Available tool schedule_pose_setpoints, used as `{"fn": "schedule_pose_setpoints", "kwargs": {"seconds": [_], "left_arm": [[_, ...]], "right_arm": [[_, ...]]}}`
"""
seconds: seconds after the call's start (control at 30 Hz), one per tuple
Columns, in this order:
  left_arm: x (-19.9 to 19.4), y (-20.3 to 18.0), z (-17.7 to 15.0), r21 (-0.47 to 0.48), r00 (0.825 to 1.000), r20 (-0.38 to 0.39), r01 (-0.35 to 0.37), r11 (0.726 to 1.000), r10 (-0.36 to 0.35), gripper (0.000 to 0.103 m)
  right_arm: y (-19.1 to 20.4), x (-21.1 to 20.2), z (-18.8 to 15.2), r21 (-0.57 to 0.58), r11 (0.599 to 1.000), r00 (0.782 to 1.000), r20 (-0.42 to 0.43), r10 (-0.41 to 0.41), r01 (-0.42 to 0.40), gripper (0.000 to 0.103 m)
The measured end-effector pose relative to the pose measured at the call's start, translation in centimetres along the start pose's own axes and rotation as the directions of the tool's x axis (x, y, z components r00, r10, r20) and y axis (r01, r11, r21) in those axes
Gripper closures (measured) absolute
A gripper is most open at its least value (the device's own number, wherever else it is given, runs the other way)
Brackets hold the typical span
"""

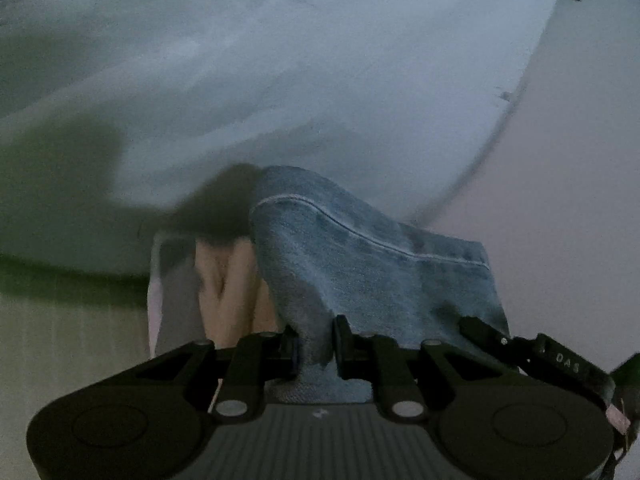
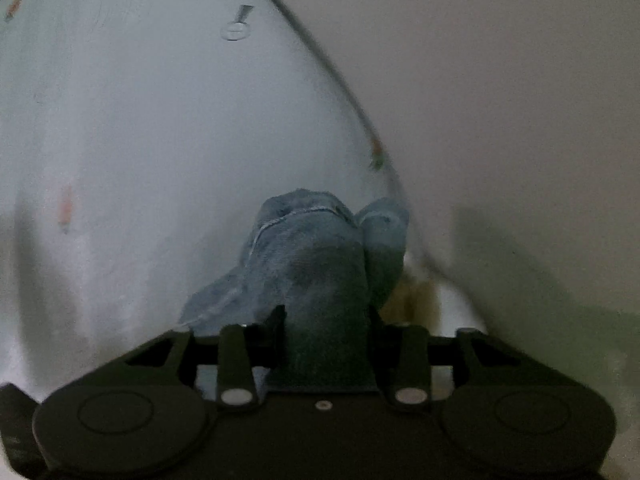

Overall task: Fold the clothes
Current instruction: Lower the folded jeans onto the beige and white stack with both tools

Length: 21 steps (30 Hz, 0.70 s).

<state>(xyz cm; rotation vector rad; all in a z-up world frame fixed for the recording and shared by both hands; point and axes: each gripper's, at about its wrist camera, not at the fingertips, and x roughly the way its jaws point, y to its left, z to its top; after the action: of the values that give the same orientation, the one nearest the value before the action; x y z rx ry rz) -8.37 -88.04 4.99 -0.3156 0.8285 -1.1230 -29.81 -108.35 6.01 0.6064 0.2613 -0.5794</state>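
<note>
A pale sheet [image 1: 280, 60] with small prints covers what may be a bed, its edge curving past a plain wall [image 2: 500, 80]. Blue denim [image 1: 360, 272] hangs lifted above the sheet near that edge, bunched. The left tongs [image 1: 314, 346] are clamped on one fold; the right tongs [image 2: 326, 332] are clamped on another. Likely best: keep both grips level, pull the cloth taut, then lay it flat.
</note>
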Motion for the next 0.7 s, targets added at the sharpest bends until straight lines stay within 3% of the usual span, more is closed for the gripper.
{"fn": "schedule_pose_setpoints", "kwargs": {"seconds": [0.1,0.17,0.2,0.3,0.4,0.57,0.7], "left_arm": [[4.0,2.0,0.2,-0.030,0.994,-0.045,-0.103,0.994,0.101,0.064],[6.0,4.1,-0.4,-0.052,0.987,-0.105,-0.124,0.991,0.118,0.064],[6.6,4.9,-0.6,-0.054,0.986,-0.121,-0.123,0.991,0.116,0.057],[7.6,6.6,-0.7,-0.050,0.983,-0.146,-0.115,0.992,0.106,0.046],[7.3,6.4,-0.7,-0.016,0.982,-0.145,-0.122,0.992,0.119,0.045],[5.4,4.5,-1.3,0.202,0.969,-0.140,-0.173,0.964,0.203,0.029],[1.0,3.9,-2.8,0.253,0.964,-0.114,-0.204,0.946,0.238,0.016]], "right_arm": [[-0.7,6.0,-0.6,-0.082,0.977,0.978,-0.050,-0.203,0.198,0.043],[-1.1,9.5,-1.8,-0.128,0.951,0.951,-0.090,-0.295,0.283,0.040],[-1.2,10.2,-2.0,-0.132,0.944,0.945,-0.088,-0.316,0.304,0.040],[-1.2,9.6,-2.2,-0.117,0.947,0.946,-0.093,-0.310,0.299,0.039],[-0.2,7.7,-3.0,-0.133,0.948,0.949,-0.092,-0.301,0.287,0.031],[1.4,4.5,-4.2,-0.160,0.950,0.955,-0.089,-0.284,0.268,0.021],[2.7,1.7,-5.3,-0.182,0.950,0.958,-0.083,-0.273,0.255,0.018]]}}
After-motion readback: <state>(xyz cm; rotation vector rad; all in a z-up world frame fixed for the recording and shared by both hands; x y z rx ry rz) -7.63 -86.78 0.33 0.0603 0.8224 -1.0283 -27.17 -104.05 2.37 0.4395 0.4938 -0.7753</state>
